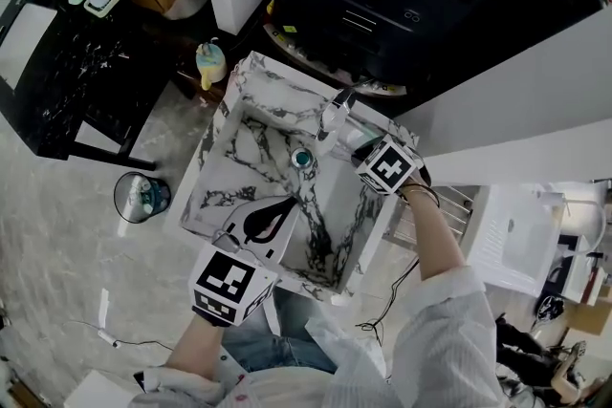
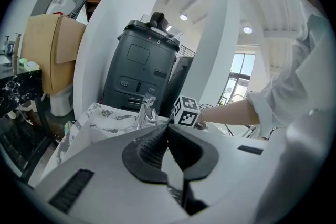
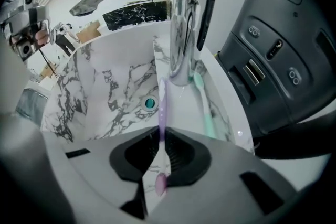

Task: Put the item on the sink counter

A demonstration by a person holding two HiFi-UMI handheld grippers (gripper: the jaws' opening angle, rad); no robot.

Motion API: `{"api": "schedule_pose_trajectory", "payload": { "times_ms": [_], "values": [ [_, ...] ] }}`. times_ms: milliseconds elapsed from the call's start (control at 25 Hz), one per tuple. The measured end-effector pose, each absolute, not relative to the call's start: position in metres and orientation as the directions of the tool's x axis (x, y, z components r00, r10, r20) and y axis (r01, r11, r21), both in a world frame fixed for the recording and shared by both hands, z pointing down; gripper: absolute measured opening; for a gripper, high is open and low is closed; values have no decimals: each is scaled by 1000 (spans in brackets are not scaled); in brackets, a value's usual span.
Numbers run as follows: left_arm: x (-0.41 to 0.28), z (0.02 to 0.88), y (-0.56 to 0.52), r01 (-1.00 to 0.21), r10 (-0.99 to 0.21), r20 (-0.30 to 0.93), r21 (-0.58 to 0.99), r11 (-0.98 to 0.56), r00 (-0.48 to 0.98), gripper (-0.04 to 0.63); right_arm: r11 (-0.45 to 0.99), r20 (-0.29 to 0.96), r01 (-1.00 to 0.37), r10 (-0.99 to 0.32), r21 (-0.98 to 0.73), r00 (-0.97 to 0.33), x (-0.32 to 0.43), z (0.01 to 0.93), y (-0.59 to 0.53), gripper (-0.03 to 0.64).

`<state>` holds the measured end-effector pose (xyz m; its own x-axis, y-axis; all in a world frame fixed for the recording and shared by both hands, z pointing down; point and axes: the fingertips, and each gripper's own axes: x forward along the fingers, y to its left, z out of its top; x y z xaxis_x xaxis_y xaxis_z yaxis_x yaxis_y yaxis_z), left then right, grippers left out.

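Gripping the purple toothbrush [image 3: 162, 113] by its handle in our right gripper [image 3: 160, 147], we hold it toward the faucet [image 3: 181, 34] base, just beside a green toothbrush [image 3: 203, 107] lying on the sink counter [image 3: 227, 118]. Our left gripper [image 2: 167, 139] is closed and empty.

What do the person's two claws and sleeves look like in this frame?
The left claw and right claw each have a pale grey body, black ribbed pads and a cube carrying black-and-white square markers. The person wears a white, finely striped long-sleeved shirt and a dark band on the right wrist.
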<state>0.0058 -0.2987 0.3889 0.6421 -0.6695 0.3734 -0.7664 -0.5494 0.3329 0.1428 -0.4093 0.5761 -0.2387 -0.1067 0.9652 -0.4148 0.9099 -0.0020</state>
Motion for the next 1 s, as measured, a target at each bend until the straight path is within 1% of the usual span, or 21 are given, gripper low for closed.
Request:
{"api": "schedule_pose_trajectory", "payload": {
  "times_ms": [240,600,720,1000],
  "values": [
    [5,379,-290,-781,-694,358,320,-537,624,15,905,950,-426,-127,-7,-286,138,562,-393,41],
    [18,361,-259,-806,-736,331,286,-518,590,15,923,903,-384,-171,7,-395,122,523,-352,41],
    [18,357,-247,-816,-749,324,270,-512,577,15,926,890,-377,-193,26,-414,121,513,-340,43],
    [13,348,-225,-820,-761,309,253,-513,571,15,914,847,-404,-248,44,-470,110,489,-310,43]
  ]
}}
